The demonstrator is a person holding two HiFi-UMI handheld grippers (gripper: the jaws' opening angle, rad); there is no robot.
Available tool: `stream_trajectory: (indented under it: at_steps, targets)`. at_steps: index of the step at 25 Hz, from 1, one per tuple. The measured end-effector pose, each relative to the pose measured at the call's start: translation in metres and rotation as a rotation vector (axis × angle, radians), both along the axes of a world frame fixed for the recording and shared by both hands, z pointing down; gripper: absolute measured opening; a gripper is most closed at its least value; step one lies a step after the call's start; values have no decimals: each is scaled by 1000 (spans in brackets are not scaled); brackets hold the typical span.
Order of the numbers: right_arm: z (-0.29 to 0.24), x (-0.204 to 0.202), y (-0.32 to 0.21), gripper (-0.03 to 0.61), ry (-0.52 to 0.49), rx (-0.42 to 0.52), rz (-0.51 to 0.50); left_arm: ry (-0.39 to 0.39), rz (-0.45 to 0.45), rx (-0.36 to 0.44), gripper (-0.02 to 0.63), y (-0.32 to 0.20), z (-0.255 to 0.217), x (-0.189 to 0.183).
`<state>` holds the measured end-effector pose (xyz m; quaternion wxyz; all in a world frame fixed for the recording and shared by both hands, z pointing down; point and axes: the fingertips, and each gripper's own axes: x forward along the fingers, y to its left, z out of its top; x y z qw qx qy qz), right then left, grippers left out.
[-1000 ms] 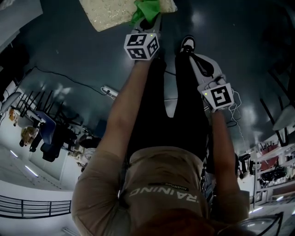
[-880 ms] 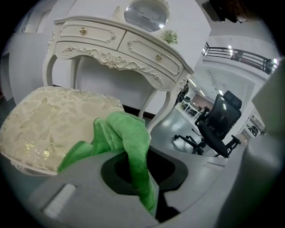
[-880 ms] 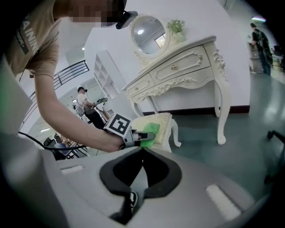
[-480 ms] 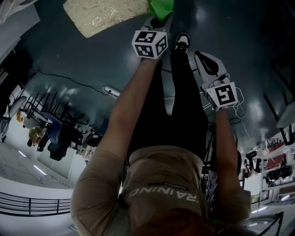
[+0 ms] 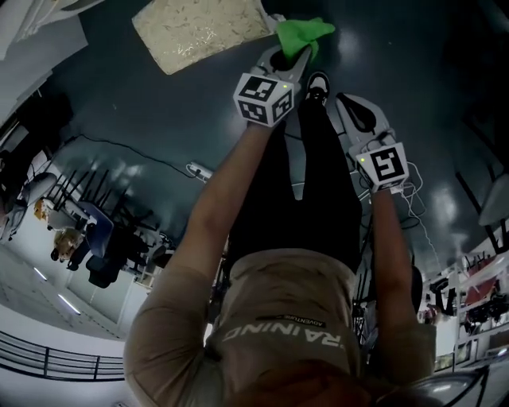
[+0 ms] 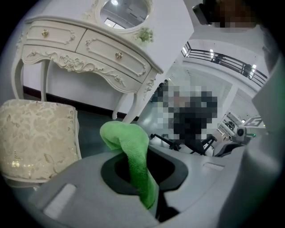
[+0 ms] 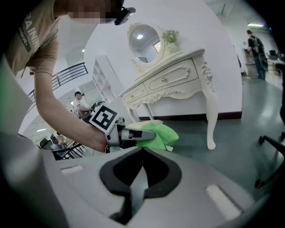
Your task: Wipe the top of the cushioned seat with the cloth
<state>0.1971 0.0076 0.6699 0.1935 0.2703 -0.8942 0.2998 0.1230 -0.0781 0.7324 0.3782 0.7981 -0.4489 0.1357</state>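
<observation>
The left tongs (image 6: pixel 136 171) were clamped shut on a fold of fuzzy green microfibre cloth (image 6: pixel 128 141). The right tongs (image 7: pixel 141 156) were closed on nothing, held low beside the person's dark trouser leg (image 5: pixel 318 183). Glossy dark floor (image 5: pixel 159 103) lay beneath. A carved, cream-white dressing table (image 6: pixel 89 49) with curved legs stood behind the square cushioned seat (image 6: pixel 35 138), upholstered in pale floral brocade. The cloth bunched just beside the seat's corner, off the cushion's top.

A white carved dressing table (image 6: pixel 89 49) with an oval mirror (image 6: pixel 124 11) stands on the dark floor (image 5: pixel 159 111).
</observation>
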Motion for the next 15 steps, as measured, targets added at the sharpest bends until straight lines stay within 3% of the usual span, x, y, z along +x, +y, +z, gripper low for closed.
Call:
stream_trajectory:
  at_steps: [15]
  targets:
    - [-181, -40, 19, 2, 1, 191, -47, -33, -2, 143, 46, 100, -222, -44]
